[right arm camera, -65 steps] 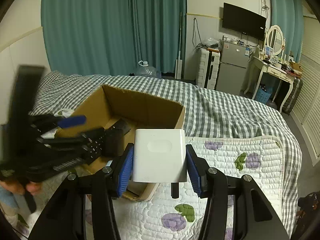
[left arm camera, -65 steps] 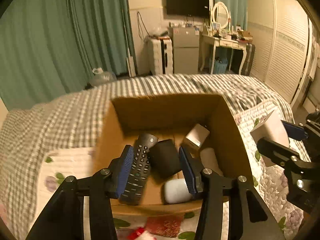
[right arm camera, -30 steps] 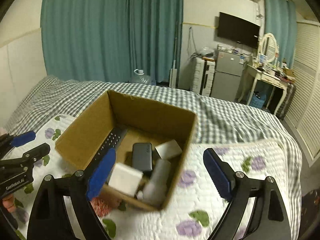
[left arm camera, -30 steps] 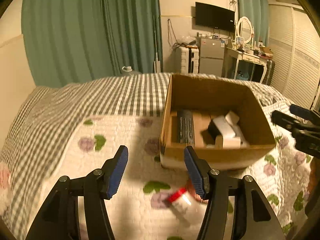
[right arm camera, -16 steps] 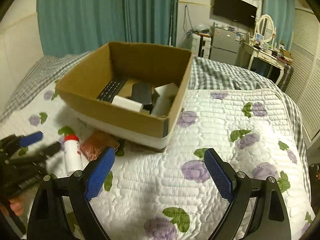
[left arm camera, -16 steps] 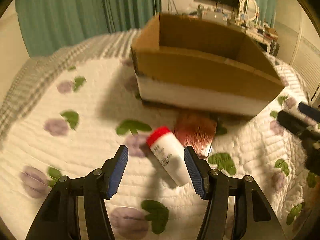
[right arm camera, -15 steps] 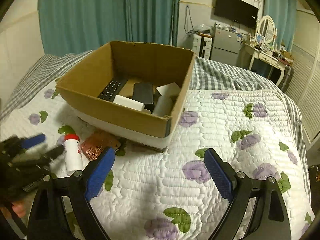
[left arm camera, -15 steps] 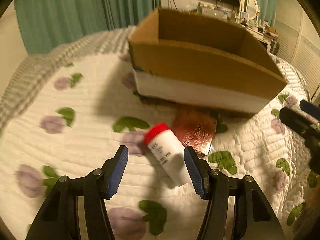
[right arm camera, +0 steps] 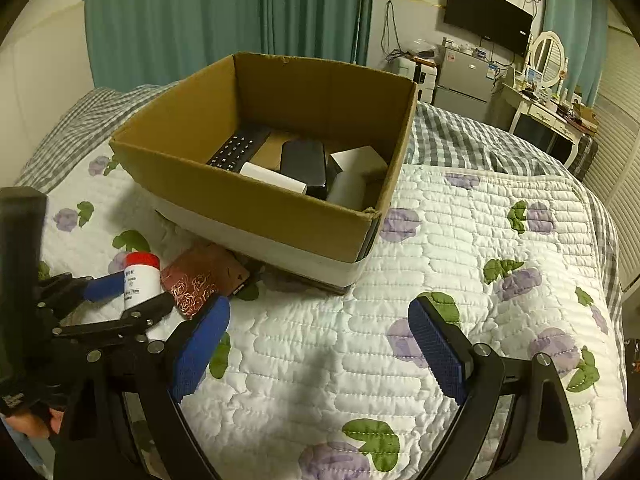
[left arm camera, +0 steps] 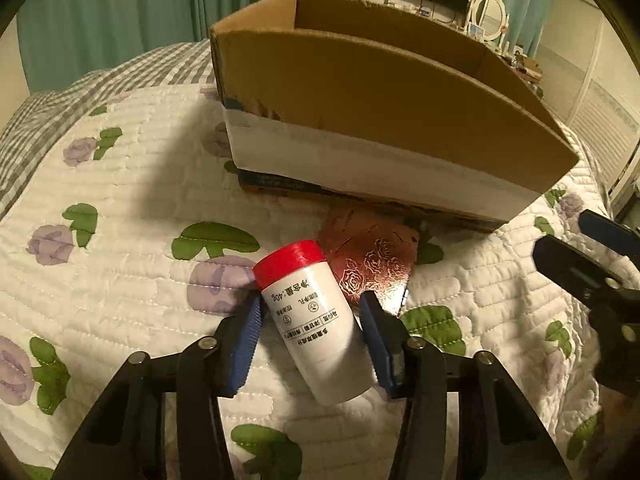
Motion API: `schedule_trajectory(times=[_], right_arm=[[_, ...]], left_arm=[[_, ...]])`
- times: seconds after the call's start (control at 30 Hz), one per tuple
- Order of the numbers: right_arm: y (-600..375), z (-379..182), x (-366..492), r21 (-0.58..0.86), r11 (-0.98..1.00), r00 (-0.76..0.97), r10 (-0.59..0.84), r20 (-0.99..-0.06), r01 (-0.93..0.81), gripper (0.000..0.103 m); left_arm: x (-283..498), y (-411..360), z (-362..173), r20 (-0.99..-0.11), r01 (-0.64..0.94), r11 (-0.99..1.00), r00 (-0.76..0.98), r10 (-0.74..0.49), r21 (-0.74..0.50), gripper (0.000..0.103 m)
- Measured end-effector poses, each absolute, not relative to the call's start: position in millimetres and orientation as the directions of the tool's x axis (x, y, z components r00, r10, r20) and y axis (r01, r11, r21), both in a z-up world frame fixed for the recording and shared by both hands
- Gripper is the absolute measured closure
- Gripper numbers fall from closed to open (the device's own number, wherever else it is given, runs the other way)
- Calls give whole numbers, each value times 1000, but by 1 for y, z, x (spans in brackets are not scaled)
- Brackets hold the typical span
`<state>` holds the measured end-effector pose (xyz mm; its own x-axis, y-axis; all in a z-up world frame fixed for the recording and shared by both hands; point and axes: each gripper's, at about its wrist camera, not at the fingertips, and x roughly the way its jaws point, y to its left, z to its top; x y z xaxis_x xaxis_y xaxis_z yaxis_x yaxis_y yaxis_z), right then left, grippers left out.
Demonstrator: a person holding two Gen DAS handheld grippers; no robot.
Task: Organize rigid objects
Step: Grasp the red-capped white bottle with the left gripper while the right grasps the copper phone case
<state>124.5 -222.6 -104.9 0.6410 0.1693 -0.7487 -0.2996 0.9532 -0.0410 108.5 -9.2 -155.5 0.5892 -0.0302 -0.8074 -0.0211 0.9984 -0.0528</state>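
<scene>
Left wrist view first: the left gripper (left arm camera: pixel 310 328) has its blue pads on either side of a white bottle with a red cap (left arm camera: pixel 314 320), which lies on its side on the floral quilt (left arm camera: pixel 120 280), cap pointing away and slightly left. The jaws stand parted; the left pad looks to be touching the bottle's side while a thin gap shows at the right pad, so the bottle is straddled rather than clearly clamped. Just beyond the bottle, touching or nearly touching it, lies a flat reddish card with a gold rose pattern (left arm camera: pixel 372 264), its far edge tucked close under the cardboard box (left arm camera: pixel 380 120). The box stands on the quilt with a white band along its lower wall. At the right edge the right gripper (left arm camera: pixel 600 252) pokes in, well apart from the bottle.

Right wrist view: the right gripper (right arm camera: pixel 320 344) is spread wide and holds nothing, hovering over bare quilt (right arm camera: pixel 480 220) in front of the box (right arm camera: pixel 248 196). Inside the box lie a black remote (right arm camera: pixel 240 148), a dark rectangular device (right arm camera: pixel 303 162) and several white blocks (right arm camera: pixel 358 160). At lower left the left gripper (right arm camera: pixel 124 292) brackets the bottle (right arm camera: pixel 140 276), with the rose-patterned card (right arm camera: pixel 204 276) just beside it.
</scene>
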Motion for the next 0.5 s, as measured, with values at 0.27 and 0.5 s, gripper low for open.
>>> schedule_trajectory(times=[0.27,0.5], right_arm=[[-215,-103,117,-53,941,660,193,-726,-334,12],[-184,-115,113,-48,901,616,255,-745,-431,12]], left_arm=[[90,3,-121,-761,-34,998,648,-21,-57,65],[88,40,-97,-732,-118,993,679,63,-24,66]])
